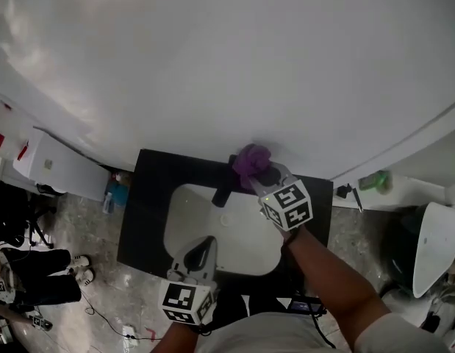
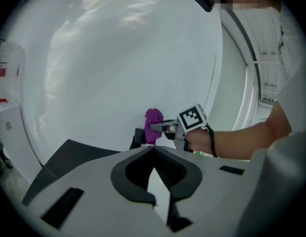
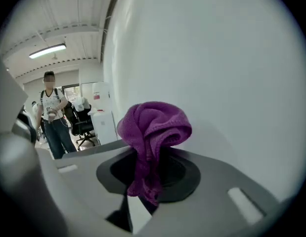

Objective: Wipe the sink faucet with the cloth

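A black faucet [image 1: 223, 191] stands at the back edge of a white sink [image 1: 234, 248] set in a black counter [image 1: 142, 219]. My right gripper [image 1: 261, 175] is shut on a bunched purple cloth [image 1: 251, 160], held at the top of the faucet close to the white wall. The right gripper view shows the cloth [image 3: 153, 132] bulging out between the jaws. The left gripper view shows the cloth [image 2: 153, 125] right beside the faucet [image 2: 138, 138]. My left gripper [image 1: 202, 250] hovers over the sink's near edge, jaws together with nothing in them.
A green bottle [image 1: 374, 180] sits on a white ledge to the right. A blue bottle [image 1: 115, 194] stands left of the counter. A white cabinet [image 1: 58, 166] lies farther left. A person [image 3: 51, 115] stands in the room behind, near an office chair [image 3: 81, 125].
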The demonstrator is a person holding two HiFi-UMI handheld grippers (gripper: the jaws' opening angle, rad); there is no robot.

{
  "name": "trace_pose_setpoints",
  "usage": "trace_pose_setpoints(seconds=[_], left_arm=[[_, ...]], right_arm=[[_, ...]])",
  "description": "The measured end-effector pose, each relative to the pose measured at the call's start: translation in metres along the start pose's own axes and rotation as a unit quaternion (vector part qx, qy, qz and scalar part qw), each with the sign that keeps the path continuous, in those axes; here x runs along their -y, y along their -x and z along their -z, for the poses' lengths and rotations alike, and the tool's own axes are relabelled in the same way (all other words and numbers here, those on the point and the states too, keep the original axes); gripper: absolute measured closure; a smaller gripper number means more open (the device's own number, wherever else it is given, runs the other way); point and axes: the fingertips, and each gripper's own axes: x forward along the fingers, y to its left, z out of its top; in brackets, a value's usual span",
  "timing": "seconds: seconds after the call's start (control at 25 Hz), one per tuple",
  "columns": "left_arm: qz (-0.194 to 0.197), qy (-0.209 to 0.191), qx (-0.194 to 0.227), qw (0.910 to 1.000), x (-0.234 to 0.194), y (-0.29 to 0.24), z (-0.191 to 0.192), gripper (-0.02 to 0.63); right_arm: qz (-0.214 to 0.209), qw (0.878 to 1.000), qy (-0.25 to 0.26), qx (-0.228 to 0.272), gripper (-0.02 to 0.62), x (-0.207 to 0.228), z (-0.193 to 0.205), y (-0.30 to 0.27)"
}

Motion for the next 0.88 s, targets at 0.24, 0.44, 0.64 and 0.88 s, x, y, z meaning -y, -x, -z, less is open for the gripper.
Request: trace_pose_setpoints(seconds=[0.24, 0.44, 0.64, 0.88], left_arm=[[-0.004, -0.007, 0.016, 0.9998, 0.009, 0.014, -0.013, 0.598], [-0.014, 0.0, 0.017, 0.9998, 0.001, 0.027, -0.004, 0.598], [-0.012, 0.0, 0.02, 0.9997, 0.003, 0.036, -0.005, 0.598], [-0.011, 0.0, 0.025, 0.9996, 0.007, 0.041, -0.003, 0.598]], right_arm=[[-0.041, 0.998, 0.001, -0.046, 0.502, -0.023, 0.004, -0.042], [-0.11, 0.992, 0.022, -0.062, 0.505, -0.098, 0.038, -0.013], [-0.087, 0.995, 0.046, -0.031, 0.503, -0.08, 0.005, -0.012], [-0.034, 0.998, 0.018, -0.051, 0.503, -0.027, -0.01, -0.055]])
